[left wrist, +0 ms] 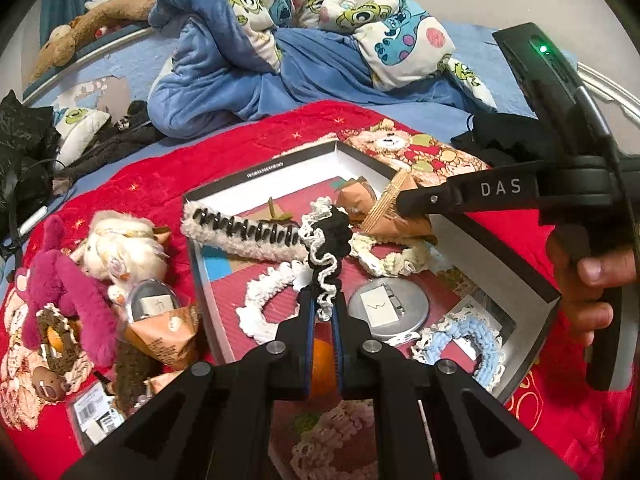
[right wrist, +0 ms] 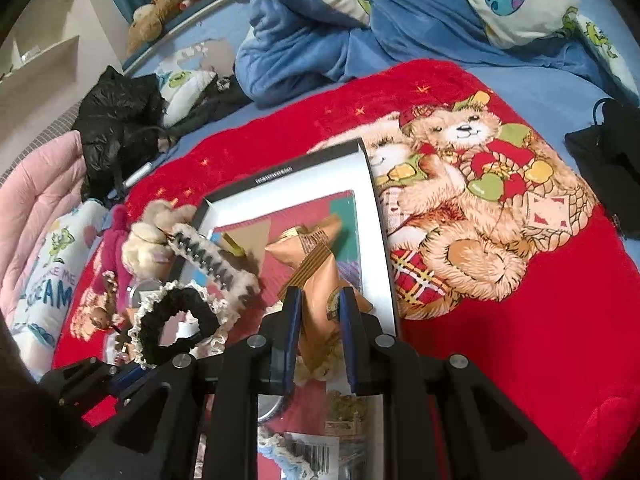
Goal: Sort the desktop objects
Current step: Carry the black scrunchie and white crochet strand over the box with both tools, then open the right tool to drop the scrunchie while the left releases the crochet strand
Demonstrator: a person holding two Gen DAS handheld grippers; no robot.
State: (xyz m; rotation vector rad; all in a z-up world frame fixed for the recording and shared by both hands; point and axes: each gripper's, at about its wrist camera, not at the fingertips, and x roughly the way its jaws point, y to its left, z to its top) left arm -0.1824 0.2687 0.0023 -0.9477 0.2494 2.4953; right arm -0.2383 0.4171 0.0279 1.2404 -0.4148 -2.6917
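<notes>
My left gripper (left wrist: pixel 323 303) is shut on a black scrunchie with white lace trim (left wrist: pixel 326 248) and holds it above the open box (left wrist: pixel 280 168); the scrunchie also shows in the right wrist view (right wrist: pixel 176 320). My right gripper (right wrist: pixel 320 292) is shut on an orange snack packet (right wrist: pixel 316 280) and holds it over the box's far right part; the packet also shows in the left wrist view (left wrist: pixel 394 212). In the box lie a cream hair clip with black teeth (left wrist: pixel 240 236), white and blue scrunchies (left wrist: pixel 464 344) and a round silver tin (left wrist: pixel 388 308).
Left of the box on the red teddy-bear blanket (right wrist: pixel 500 340) lie a magenta plush (left wrist: pixel 60 292), a cream plush (left wrist: pixel 120 248), another orange packet (left wrist: pixel 164 336) and a second tin (left wrist: pixel 154 302). A rumpled blue duvet (left wrist: pixel 240 64) lies behind. A black bag (right wrist: pixel 116 128) sits at far left.
</notes>
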